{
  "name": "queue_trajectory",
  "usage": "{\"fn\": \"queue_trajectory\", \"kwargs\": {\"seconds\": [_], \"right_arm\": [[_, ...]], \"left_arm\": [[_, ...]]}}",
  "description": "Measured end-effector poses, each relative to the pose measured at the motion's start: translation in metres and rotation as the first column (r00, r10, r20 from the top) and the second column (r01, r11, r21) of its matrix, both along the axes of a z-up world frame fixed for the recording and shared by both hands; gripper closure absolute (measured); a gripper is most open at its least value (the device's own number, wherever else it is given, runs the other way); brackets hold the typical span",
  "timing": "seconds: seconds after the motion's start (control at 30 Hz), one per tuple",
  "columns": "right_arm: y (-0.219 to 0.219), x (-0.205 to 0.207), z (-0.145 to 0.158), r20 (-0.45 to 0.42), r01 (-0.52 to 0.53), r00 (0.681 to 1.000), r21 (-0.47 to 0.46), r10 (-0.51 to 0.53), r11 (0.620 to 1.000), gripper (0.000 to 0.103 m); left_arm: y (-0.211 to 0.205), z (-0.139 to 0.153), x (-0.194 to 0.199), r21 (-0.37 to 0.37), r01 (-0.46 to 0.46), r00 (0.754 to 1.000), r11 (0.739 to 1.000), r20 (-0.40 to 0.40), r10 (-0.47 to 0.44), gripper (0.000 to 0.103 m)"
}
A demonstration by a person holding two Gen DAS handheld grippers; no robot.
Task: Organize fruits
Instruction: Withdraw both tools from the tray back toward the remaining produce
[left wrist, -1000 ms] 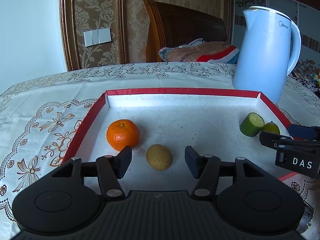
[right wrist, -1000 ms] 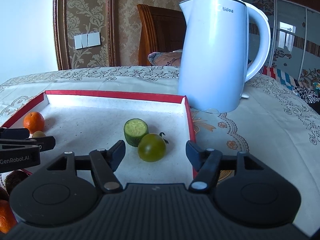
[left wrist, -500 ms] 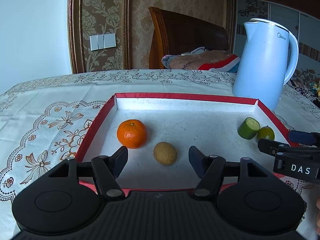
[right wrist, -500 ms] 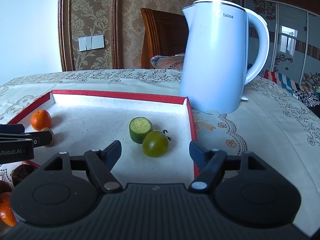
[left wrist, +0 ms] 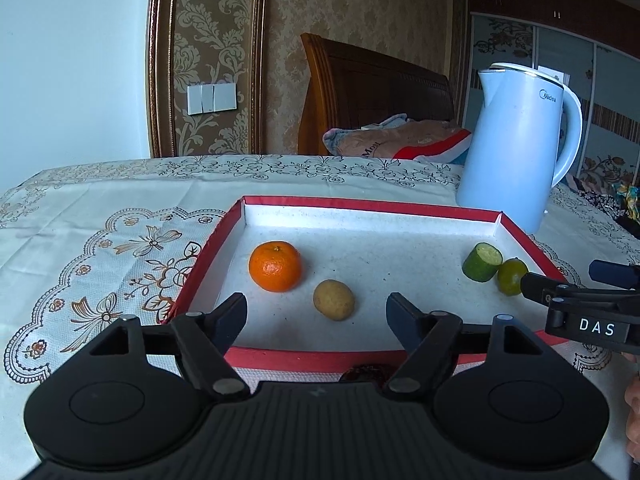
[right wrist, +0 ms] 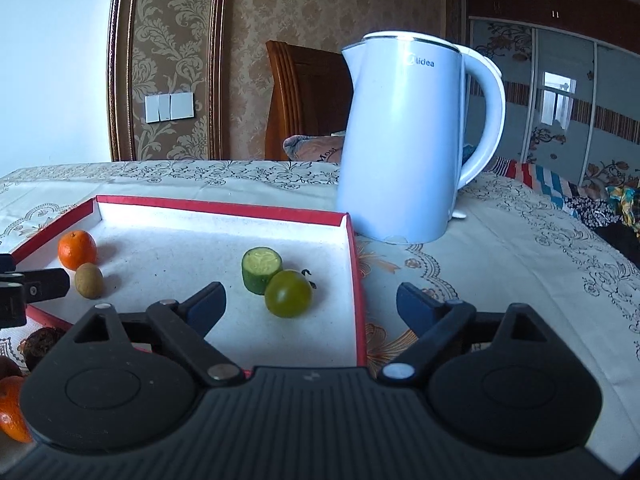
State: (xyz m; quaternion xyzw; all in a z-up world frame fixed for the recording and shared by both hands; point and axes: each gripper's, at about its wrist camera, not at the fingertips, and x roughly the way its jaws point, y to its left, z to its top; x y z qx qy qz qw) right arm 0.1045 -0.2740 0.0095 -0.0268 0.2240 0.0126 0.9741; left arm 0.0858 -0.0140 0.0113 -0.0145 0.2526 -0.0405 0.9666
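Note:
A red-rimmed tray (left wrist: 368, 202) (right wrist: 224, 208) holds an orange mandarin (left wrist: 274, 266) (right wrist: 77, 249), a small brown fruit (left wrist: 333, 300) (right wrist: 89, 280), a cut cucumber piece (left wrist: 481, 262) (right wrist: 261, 264) and a green tomato (left wrist: 512, 277) (right wrist: 288, 293). My left gripper (left wrist: 316, 312) is open and empty, just in front of the tray's near rim. My right gripper (right wrist: 310, 300) is open and empty, just short of the tomato; it also shows in the left wrist view (left wrist: 576, 280).
A pale blue kettle (left wrist: 516, 148) (right wrist: 404, 140) stands behind the tray's right corner on the patterned tablecloth (left wrist: 100, 248). Loose fruits lie in front of the tray: a dark wrinkled one (right wrist: 40, 344) (left wrist: 368, 372) and an orange one (right wrist: 10, 408). A wooden chair (left wrist: 372, 92) stands behind the table.
Both grippers have pulled back and risen from the tray. The fruits in the tray have not moved. Both jaws stay open.

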Motion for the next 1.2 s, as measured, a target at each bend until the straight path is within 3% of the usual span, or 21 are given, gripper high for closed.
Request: {"fn": "queue_trajectory", "kwargs": {"seconds": [0.3, 0.5, 1.2], "right_arm": [[-0.011, -0.024, 0.000, -0.011, -0.019, 1.000, 0.081, 0.020, 0.997, 0.011], [-0.023, -0.039, -0.002, -0.021, -0.027, 0.999, 0.147, 0.030, 0.989, 0.010], [-0.023, -0.047, -0.005, -0.039, -0.045, 0.998, 0.137, 0.051, 0.990, 0.006]], "left_arm": [[0.011, 0.002, -0.018, -0.052, 0.005, 1.000, 0.999, -0.005, -0.006, 0.026], [0.011, 0.000, -0.027, -0.047, 0.019, 1.000, 0.999, -0.007, -0.019, 0.026], [0.012, -0.006, -0.055, 0.007, 0.034, 0.999, 0.999, -0.008, -0.034, 0.025]]}}
